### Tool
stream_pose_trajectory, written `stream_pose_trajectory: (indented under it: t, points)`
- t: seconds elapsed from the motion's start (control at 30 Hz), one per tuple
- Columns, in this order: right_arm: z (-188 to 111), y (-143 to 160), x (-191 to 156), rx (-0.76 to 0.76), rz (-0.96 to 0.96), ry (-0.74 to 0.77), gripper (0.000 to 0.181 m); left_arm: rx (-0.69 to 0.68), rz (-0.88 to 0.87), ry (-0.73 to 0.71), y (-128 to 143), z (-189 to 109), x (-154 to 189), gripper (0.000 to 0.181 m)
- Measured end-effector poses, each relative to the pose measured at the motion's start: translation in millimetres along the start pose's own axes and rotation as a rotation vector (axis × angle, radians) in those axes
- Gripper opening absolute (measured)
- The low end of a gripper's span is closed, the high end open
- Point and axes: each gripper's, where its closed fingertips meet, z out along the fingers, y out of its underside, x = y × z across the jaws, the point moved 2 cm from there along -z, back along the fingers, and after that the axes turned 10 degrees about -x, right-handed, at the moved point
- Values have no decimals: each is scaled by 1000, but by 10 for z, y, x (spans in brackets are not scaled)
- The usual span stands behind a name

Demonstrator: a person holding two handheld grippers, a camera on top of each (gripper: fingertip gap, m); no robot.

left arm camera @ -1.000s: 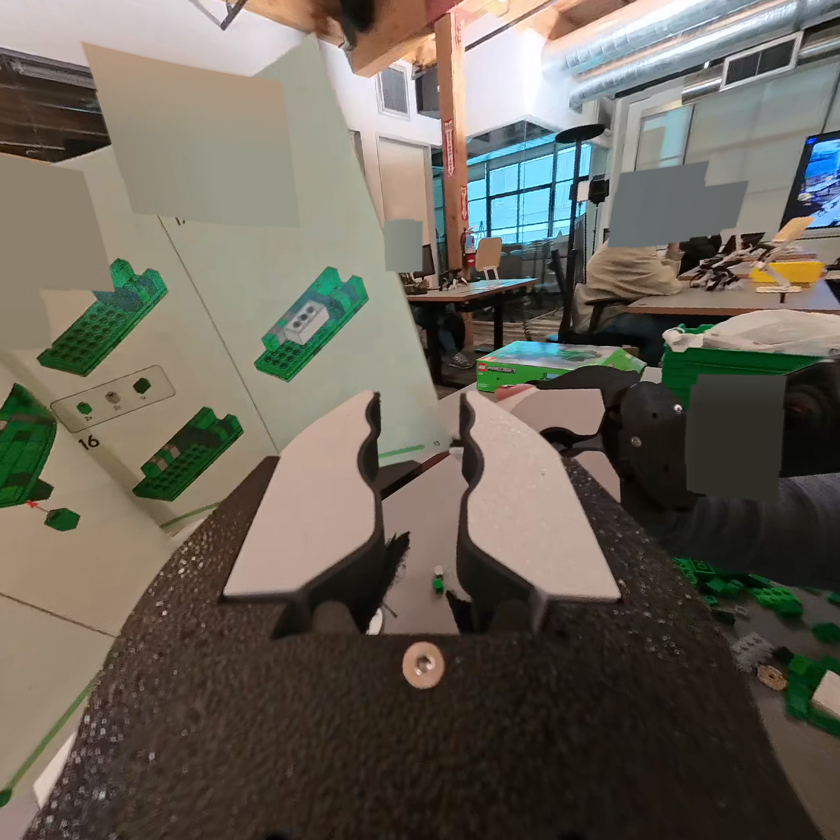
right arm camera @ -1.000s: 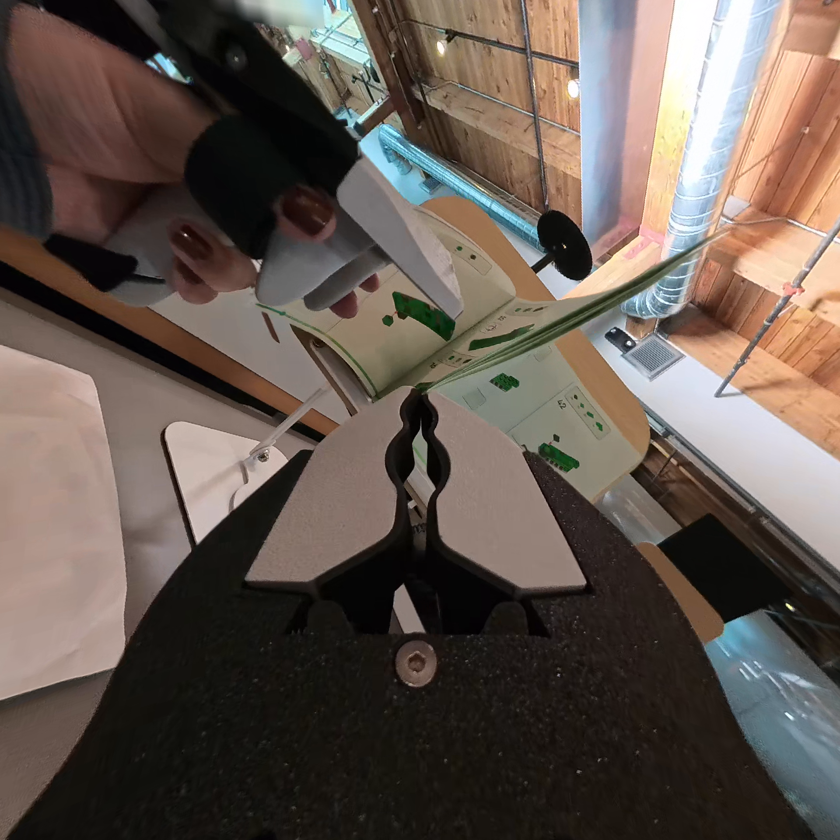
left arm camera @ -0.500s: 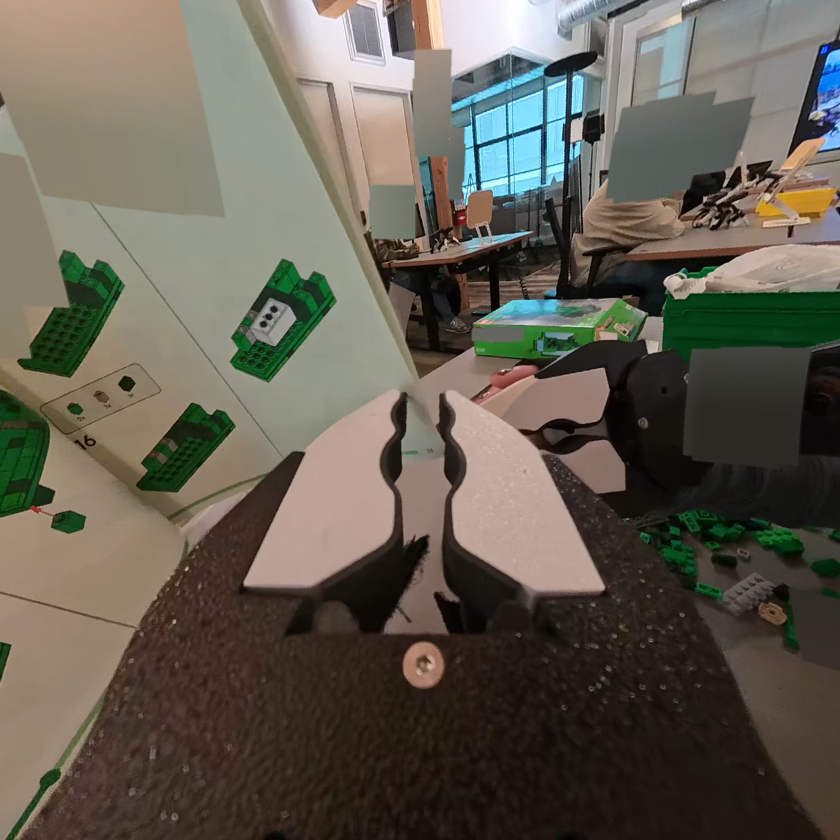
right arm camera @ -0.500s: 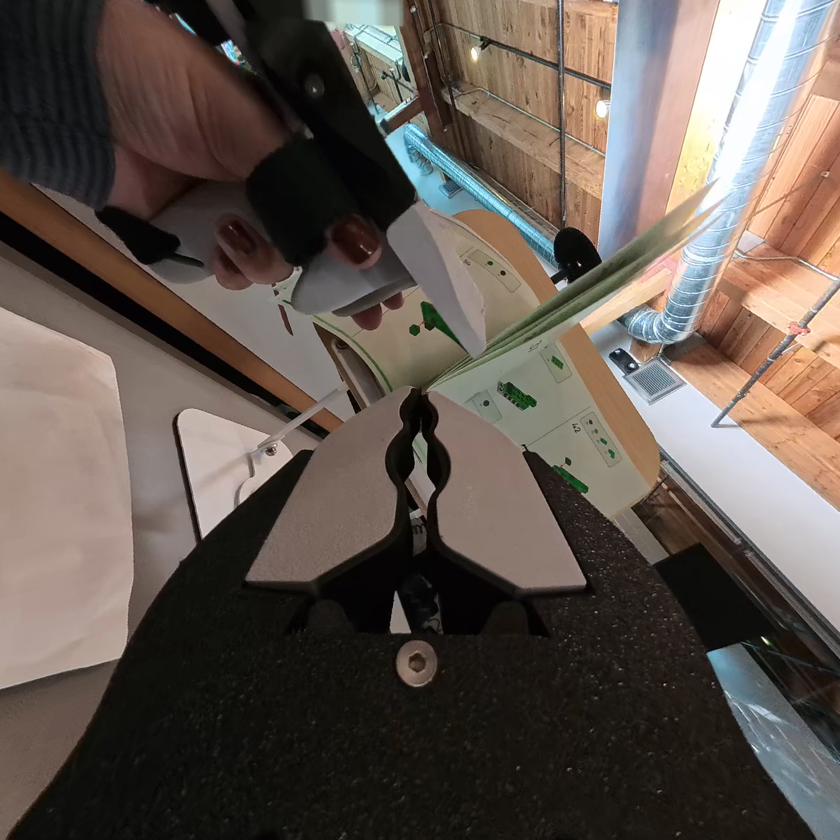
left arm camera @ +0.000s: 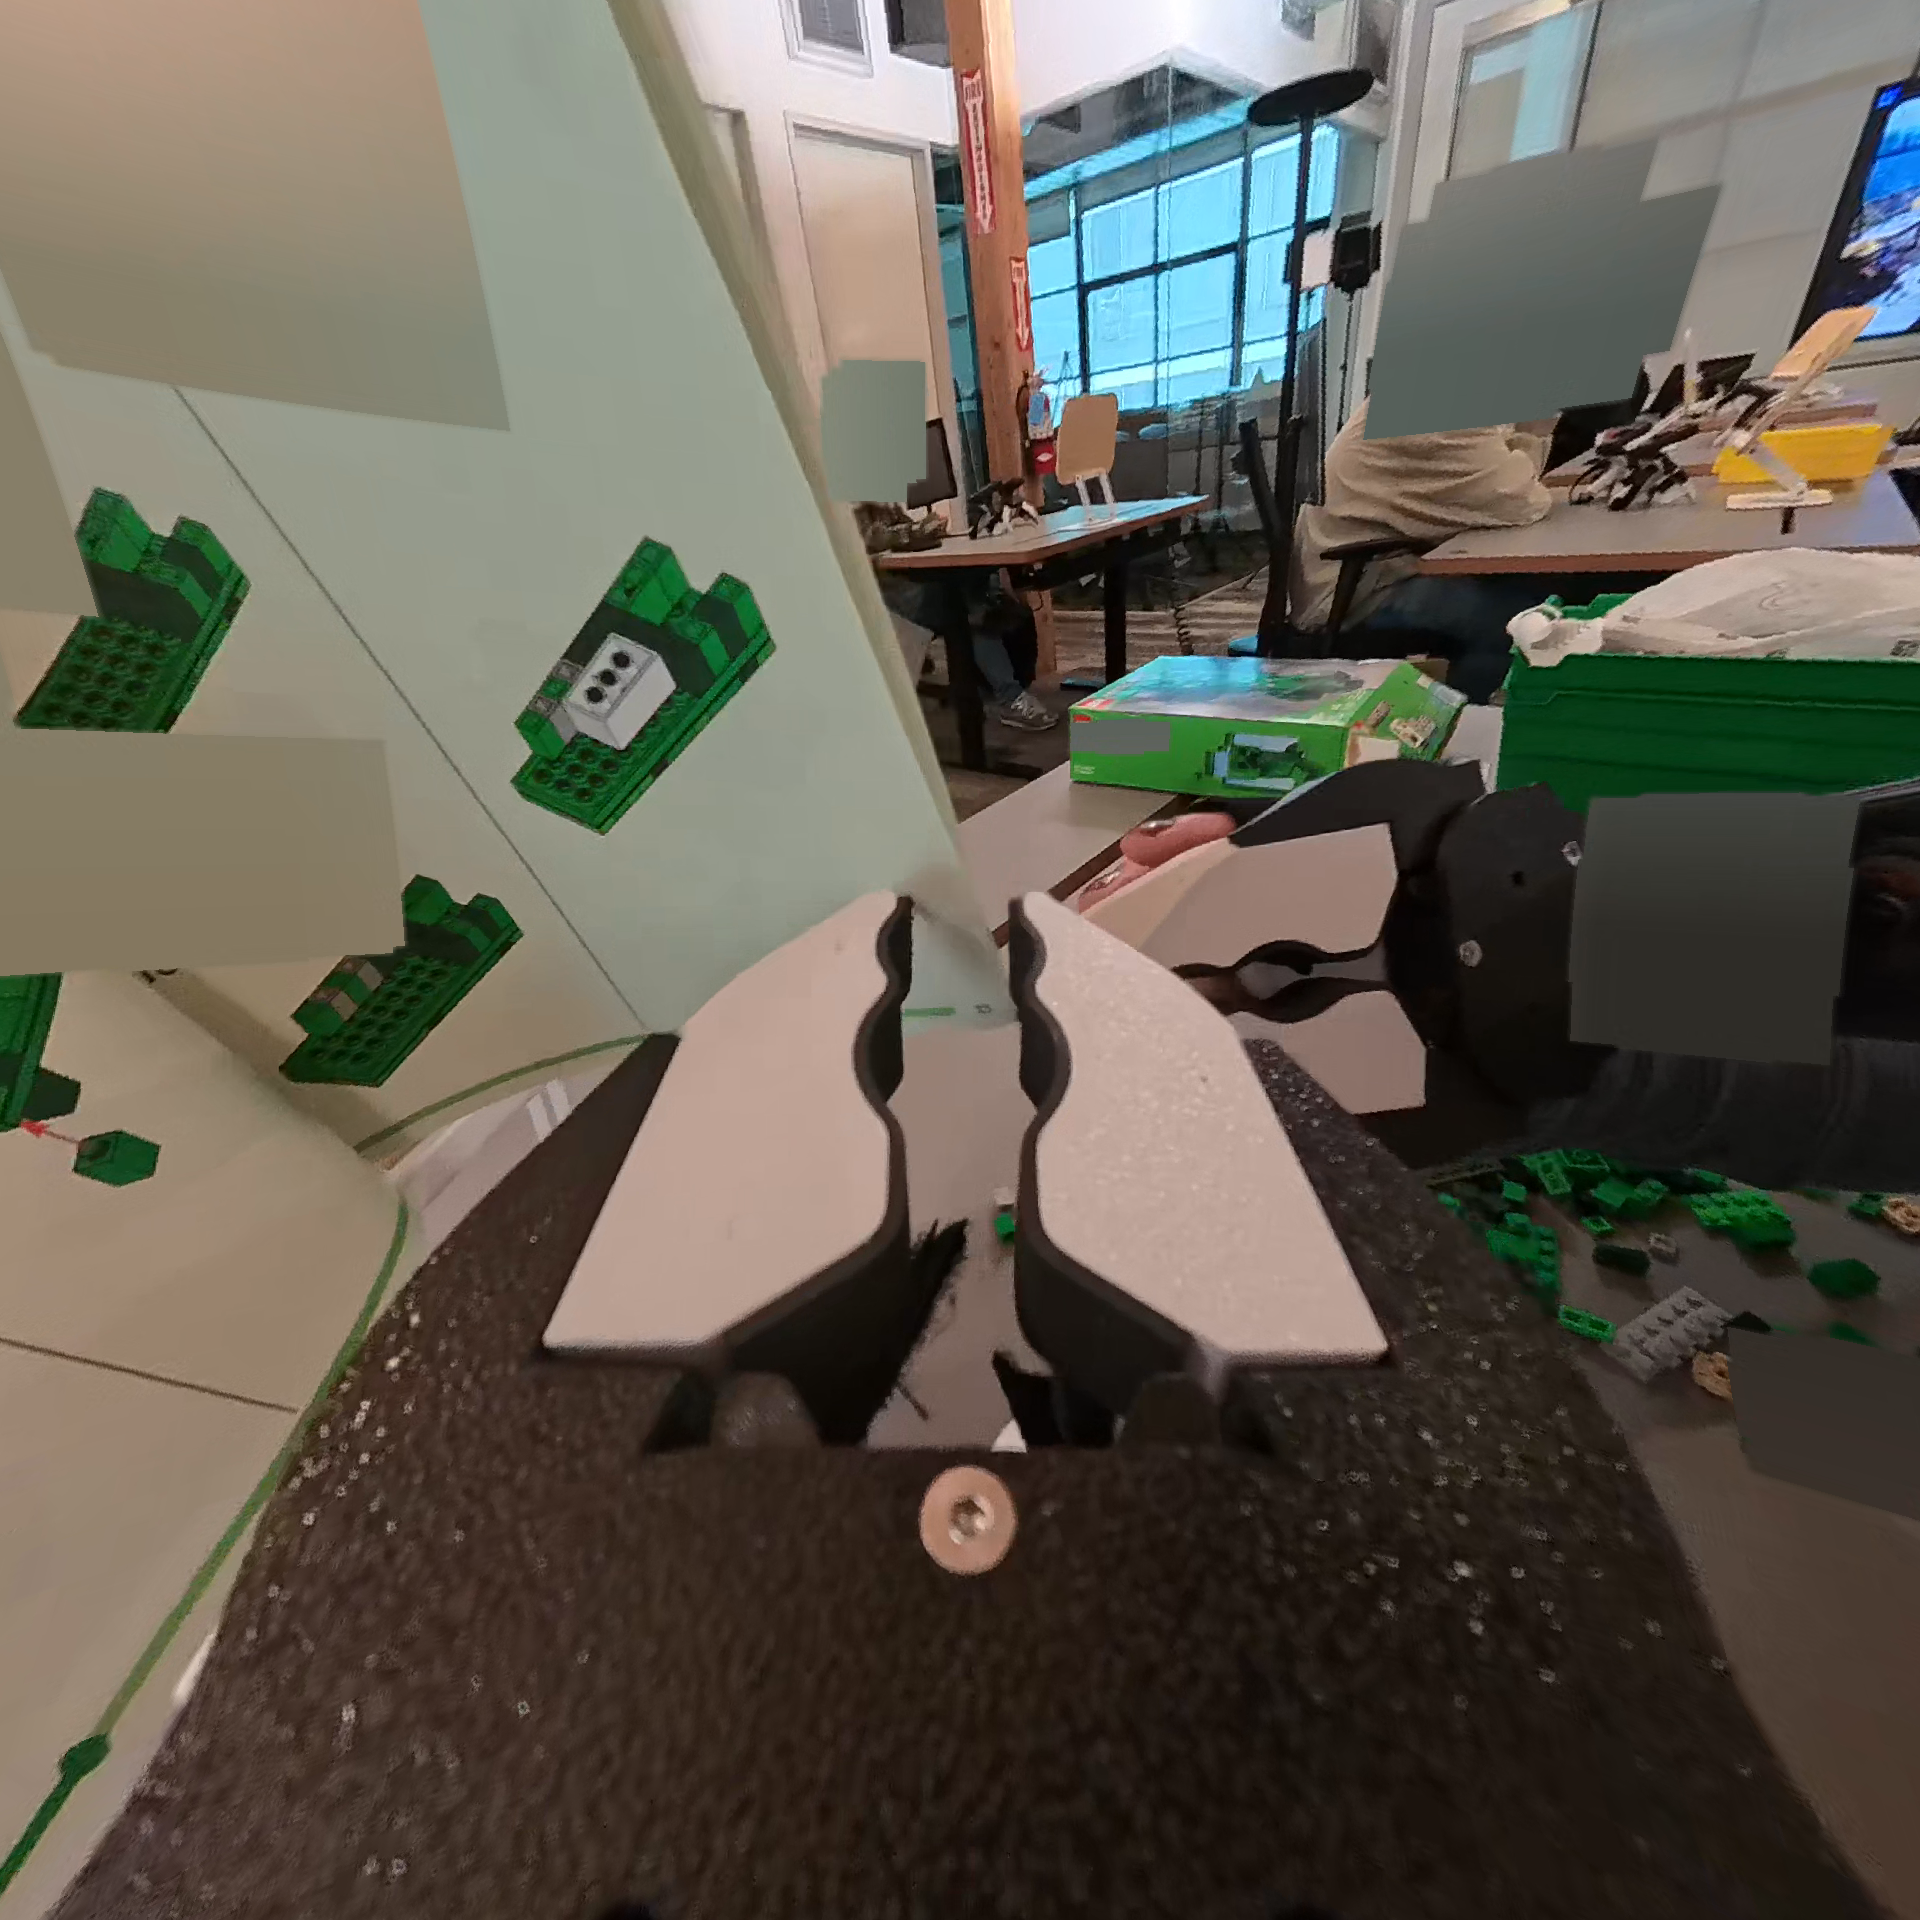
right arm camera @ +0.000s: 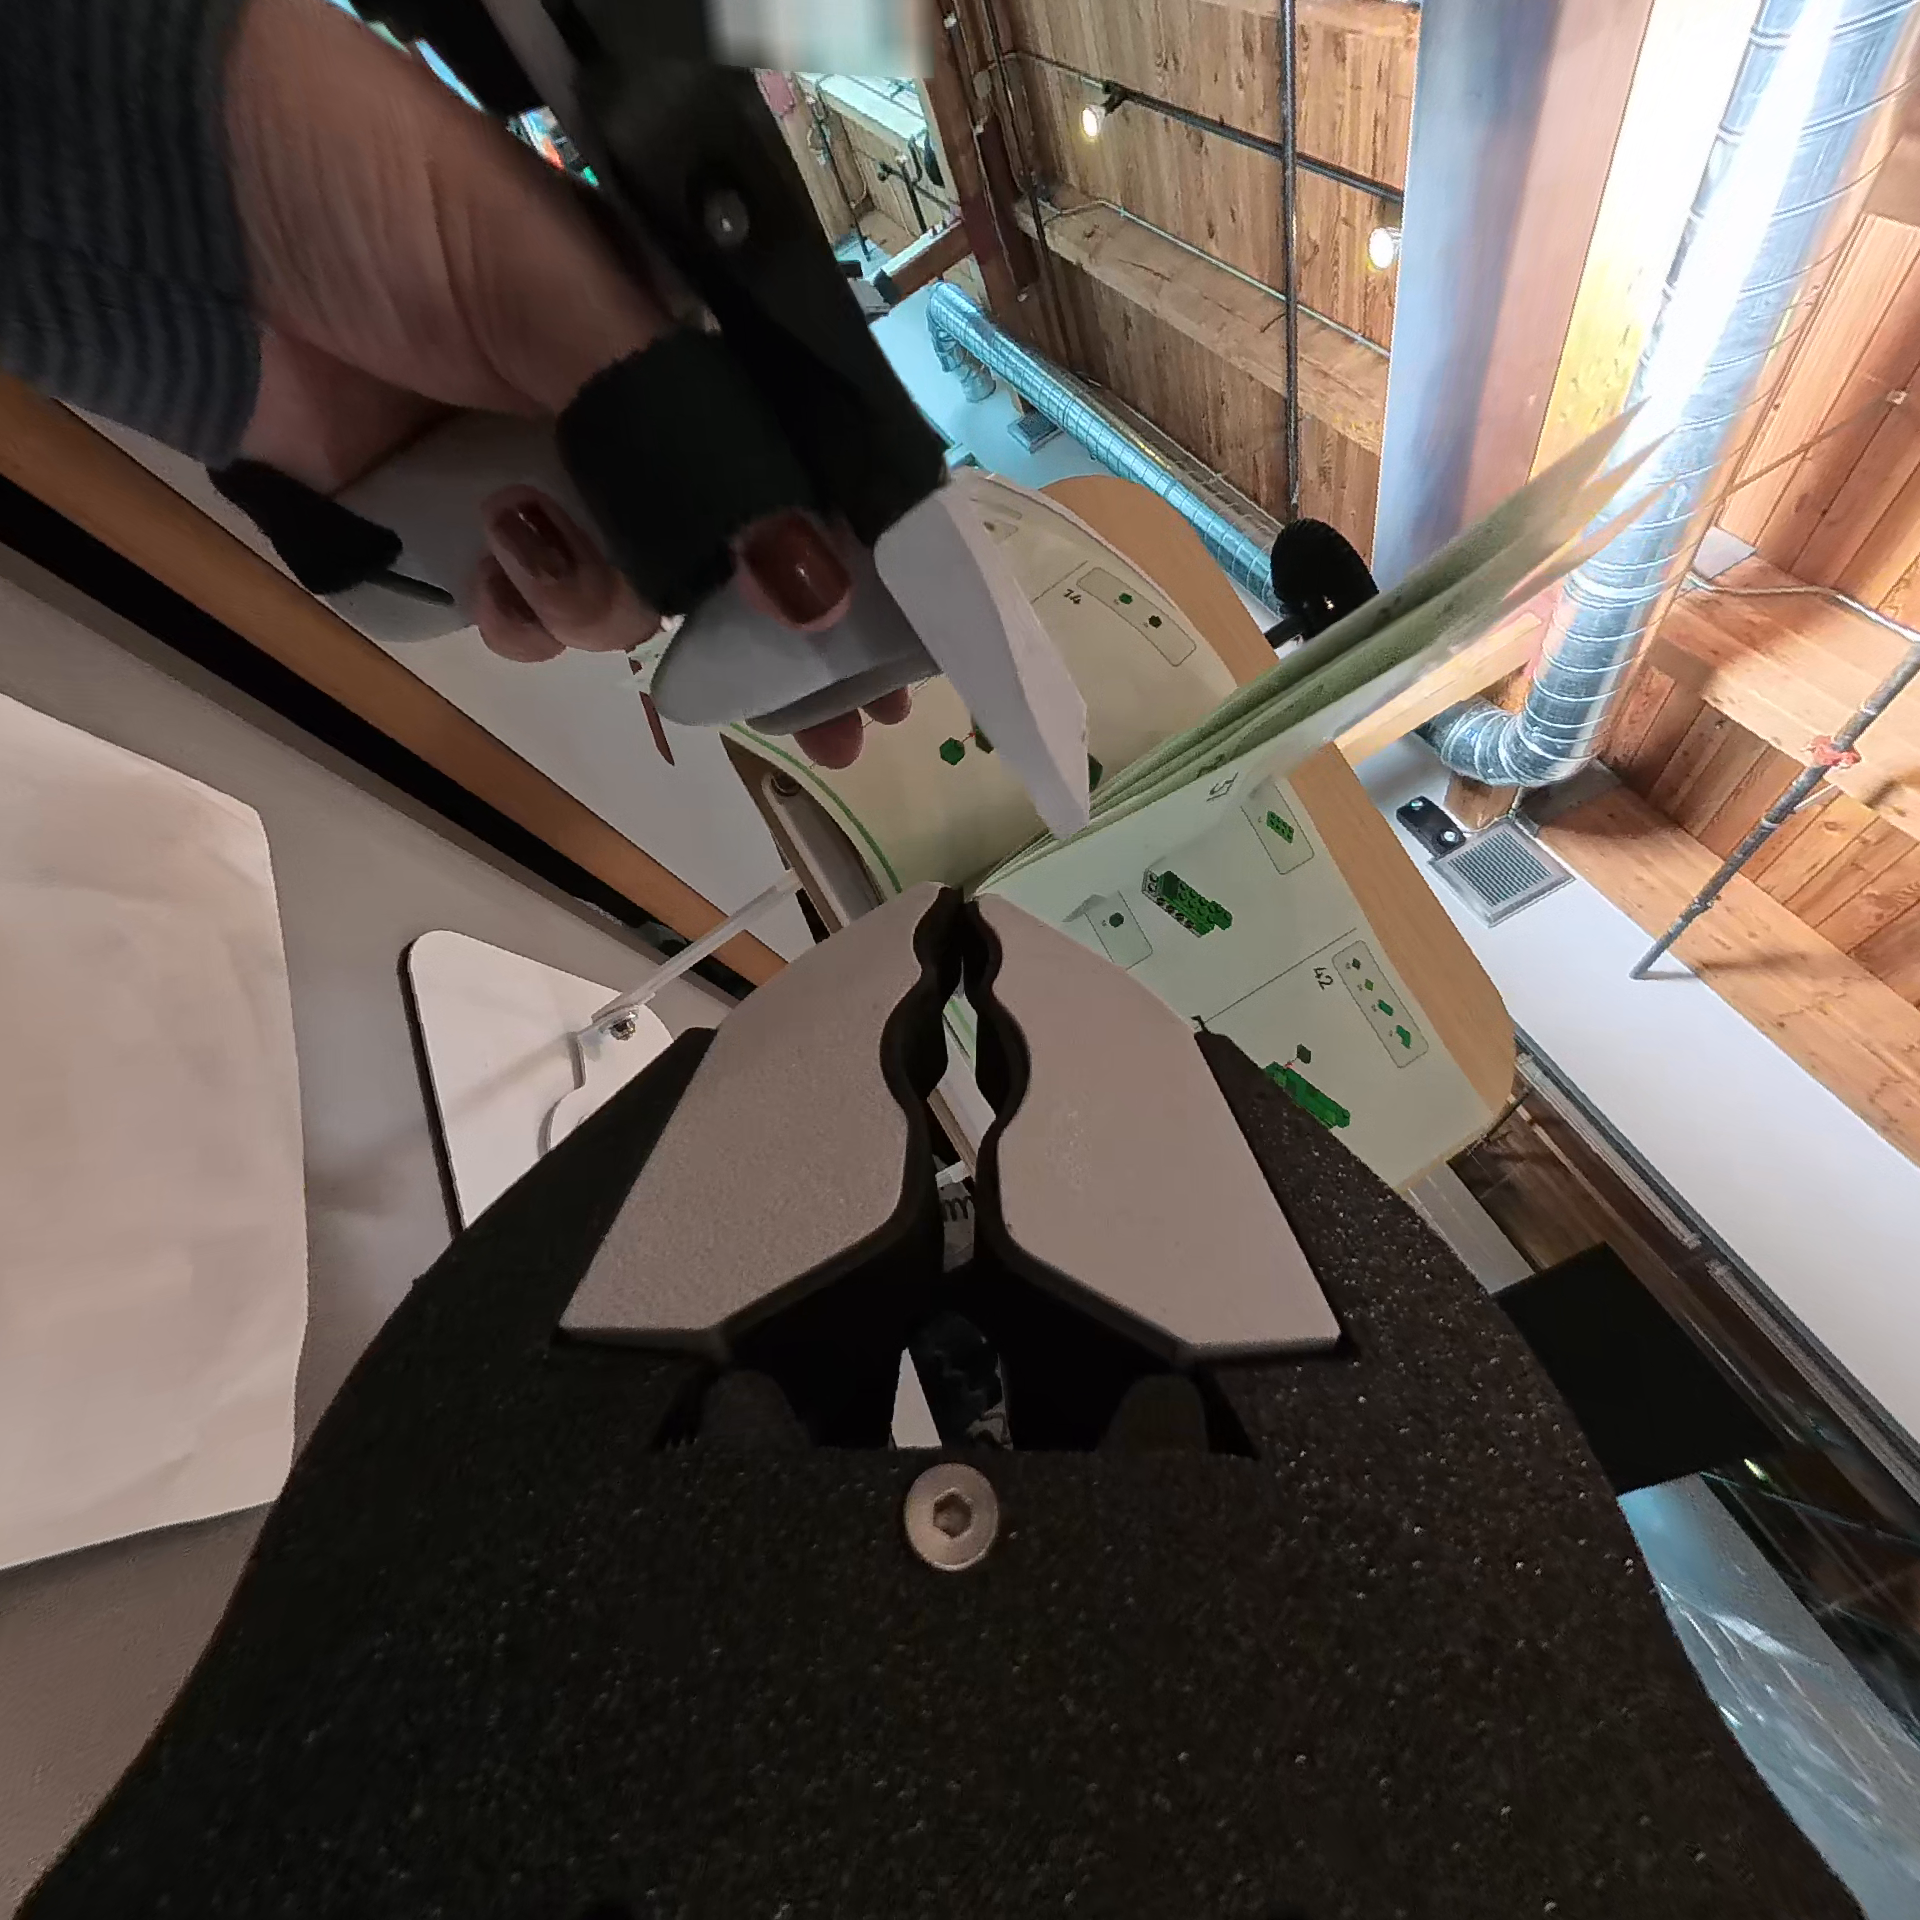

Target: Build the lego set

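Here: left tool (left arm camera: 961,925) parted around booklet page (left arm camera: 665,436); right tool (right arm camera: 961,914) clamped on booklet (right arm camera: 1195,883) edge.

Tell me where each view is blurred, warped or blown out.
Left wrist view: wide-angle bending curves the booklet page edges; the bricks are sharp; the windows look bright but keep detail. Right wrist view: the hand and the fanned page edges are motion-blurred; a strip beside the duct is blown out; the right claw is sharp.
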Motion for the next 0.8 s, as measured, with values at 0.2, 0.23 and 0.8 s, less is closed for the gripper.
stream_pose_trajectory:
  t: [0.2, 0.23, 0.8]
  points:
    - [-9, 14, 24, -2, 6, 5, 0, -23, 11, 5, 34, 21, 6, 17]
    - [-13, 15, 32, -1, 9, 7, 0, -25, 6, 11, 41, 20, 4, 18]
    - [-19, 26, 17, -1, 15, 1, 0, -13, -37, 2, 39, 8, -44, 4]
